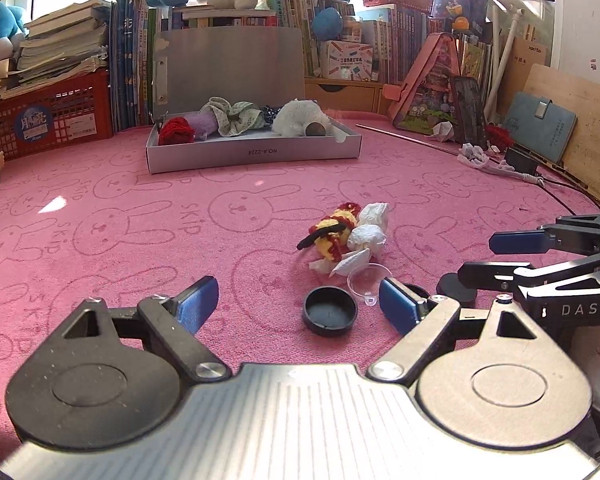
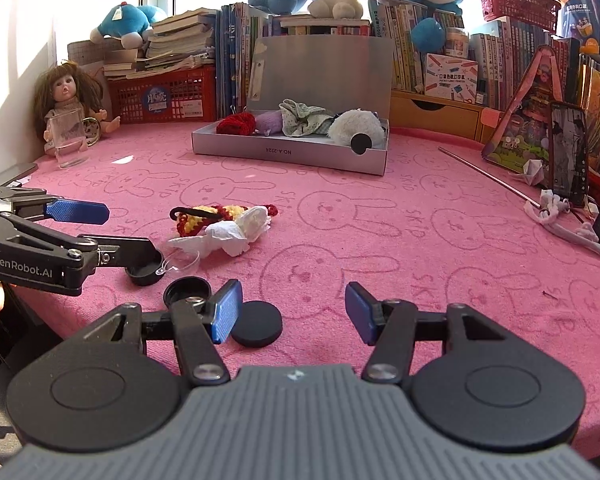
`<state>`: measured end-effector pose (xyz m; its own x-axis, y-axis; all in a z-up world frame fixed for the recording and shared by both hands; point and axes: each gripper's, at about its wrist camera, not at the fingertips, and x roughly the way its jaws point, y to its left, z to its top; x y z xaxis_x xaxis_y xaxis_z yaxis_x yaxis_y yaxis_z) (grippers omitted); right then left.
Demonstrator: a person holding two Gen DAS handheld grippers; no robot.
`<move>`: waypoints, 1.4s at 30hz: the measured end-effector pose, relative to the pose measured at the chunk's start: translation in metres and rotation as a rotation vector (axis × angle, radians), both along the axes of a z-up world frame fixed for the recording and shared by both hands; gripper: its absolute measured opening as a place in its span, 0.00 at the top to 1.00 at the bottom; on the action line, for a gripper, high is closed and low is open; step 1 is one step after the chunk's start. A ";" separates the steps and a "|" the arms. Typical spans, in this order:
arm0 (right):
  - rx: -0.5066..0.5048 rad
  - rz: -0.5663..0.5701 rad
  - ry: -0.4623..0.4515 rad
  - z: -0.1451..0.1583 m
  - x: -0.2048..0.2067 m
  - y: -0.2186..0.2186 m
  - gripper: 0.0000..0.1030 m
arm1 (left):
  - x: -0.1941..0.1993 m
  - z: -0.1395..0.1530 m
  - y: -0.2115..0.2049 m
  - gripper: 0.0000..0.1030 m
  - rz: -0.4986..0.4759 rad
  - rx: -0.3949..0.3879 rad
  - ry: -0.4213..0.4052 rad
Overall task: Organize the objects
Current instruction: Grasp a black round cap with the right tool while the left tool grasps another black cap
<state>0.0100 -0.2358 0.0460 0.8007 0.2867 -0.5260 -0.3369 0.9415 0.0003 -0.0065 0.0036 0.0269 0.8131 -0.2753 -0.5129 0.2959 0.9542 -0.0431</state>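
My left gripper [image 1: 296, 306] stands open low over the pink cloth. An upturned black cap [image 1: 331, 311] lies between its fingers, untouched. Just beyond are a clear plastic dome [image 1: 366, 278], crumpled white tissue [image 1: 370, 228] and a yellow-and-red crochet piece [image 1: 334, 230]. My right gripper [image 2: 294, 315] is open too, with a flat black disc [image 2: 256, 323] by its left finger. A second upturned cap [image 2: 187, 290] lies left of that. The grey box [image 1: 252, 152] at the back, lid raised, holds a red crochet item, a purple one, a green cloth and a white plush.
Books, red baskets [image 2: 162, 94] and plush toys line the back. A doll [image 2: 66, 96] and a glass [image 2: 66, 142] stand at the far left. At the right are a phone on a stand [image 2: 568, 152], a thin metal rod [image 2: 488, 174] and a white cord [image 2: 572, 232].
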 end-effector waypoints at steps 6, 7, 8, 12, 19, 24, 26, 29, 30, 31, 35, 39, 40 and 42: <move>-0.016 0.016 0.004 -0.003 -0.005 0.004 0.31 | -0.008 -0.008 0.000 0.13 -0.001 0.025 0.008; -0.022 0.020 0.002 -0.004 -0.006 0.005 0.31 | -0.008 -0.009 -0.001 0.13 -0.002 0.027 0.008; -0.028 0.024 -0.001 -0.005 -0.006 0.006 0.31 | -0.007 -0.009 -0.002 0.14 -0.003 0.030 0.007; -0.048 0.033 -0.003 -0.008 -0.008 0.011 0.31 | -0.006 -0.011 -0.006 0.21 -0.009 0.053 -0.006; -0.043 0.024 0.010 -0.015 -0.006 0.010 0.31 | -0.006 -0.016 -0.011 0.29 -0.018 0.075 -0.014; -0.070 0.006 -0.026 -0.017 -0.007 0.013 0.31 | -0.006 -0.021 -0.016 0.29 -0.007 0.076 -0.026; -0.072 0.005 -0.031 -0.018 -0.008 0.014 0.31 | -0.005 -0.022 -0.017 0.29 -0.003 0.072 -0.030; -0.061 0.003 -0.028 -0.018 -0.007 0.014 0.32 | -0.005 -0.023 -0.018 0.29 0.001 0.070 -0.040; -0.055 0.002 -0.024 -0.018 -0.007 0.013 0.32 | -0.005 -0.023 -0.018 0.29 0.001 0.069 -0.041; -0.049 0.000 -0.020 -0.018 -0.007 0.013 0.32 | -0.004 -0.023 -0.019 0.29 -0.001 0.067 -0.040; -0.024 0.001 -0.009 -0.018 -0.006 0.013 0.40 | -0.005 -0.023 -0.022 0.29 -0.016 0.058 -0.038; -0.023 0.014 -0.016 -0.018 -0.008 0.018 0.54 | -0.007 -0.023 -0.024 0.34 -0.019 0.062 -0.041; -0.024 0.017 -0.018 -0.018 -0.008 0.019 0.55 | -0.007 -0.023 -0.024 0.37 -0.019 0.060 -0.040; -0.027 0.024 -0.020 -0.018 -0.009 0.020 0.59 | -0.007 -0.022 -0.024 0.41 -0.016 0.056 -0.037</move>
